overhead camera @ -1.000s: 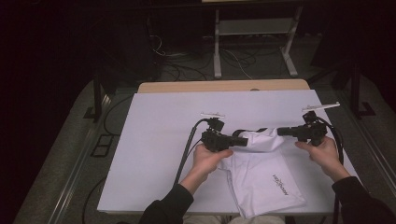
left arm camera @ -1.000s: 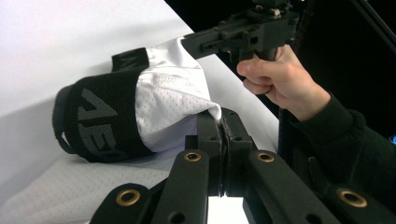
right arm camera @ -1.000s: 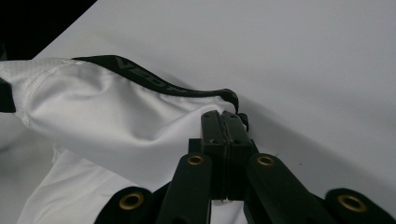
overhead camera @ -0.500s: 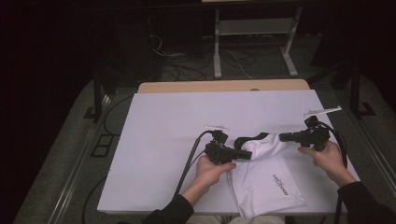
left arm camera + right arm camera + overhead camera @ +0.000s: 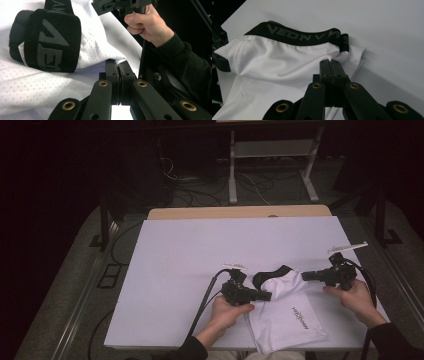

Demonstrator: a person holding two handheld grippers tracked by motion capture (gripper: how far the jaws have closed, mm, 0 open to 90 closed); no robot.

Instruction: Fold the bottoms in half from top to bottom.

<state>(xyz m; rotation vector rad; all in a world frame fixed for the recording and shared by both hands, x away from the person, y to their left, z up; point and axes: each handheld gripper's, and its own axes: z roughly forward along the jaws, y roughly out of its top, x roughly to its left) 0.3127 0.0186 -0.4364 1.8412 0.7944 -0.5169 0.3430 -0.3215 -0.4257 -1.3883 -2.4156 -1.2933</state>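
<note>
A white mesh garment with a black lettered waistband lies at the near right of the white table, its lower end over the front edge. My left gripper is shut and pinches a white fold just below the waistband. My right gripper is also shut, and its jaws pinch the white cloth at the end of the waistband. The garment's upper part stretches between the two grippers. The person's other hand shows with its gripper in the left gripper view.
A wooden strip runs along the table's far edge. Behind it on the dark floor stand a white metal frame and loose cables. Black cables trail from both grippers. A black table leg stands at the left.
Both hands have come down and toward the near edge with the garment still pinched. The right gripper has drifted right, so the waistband lies lower and more spread out.
</note>
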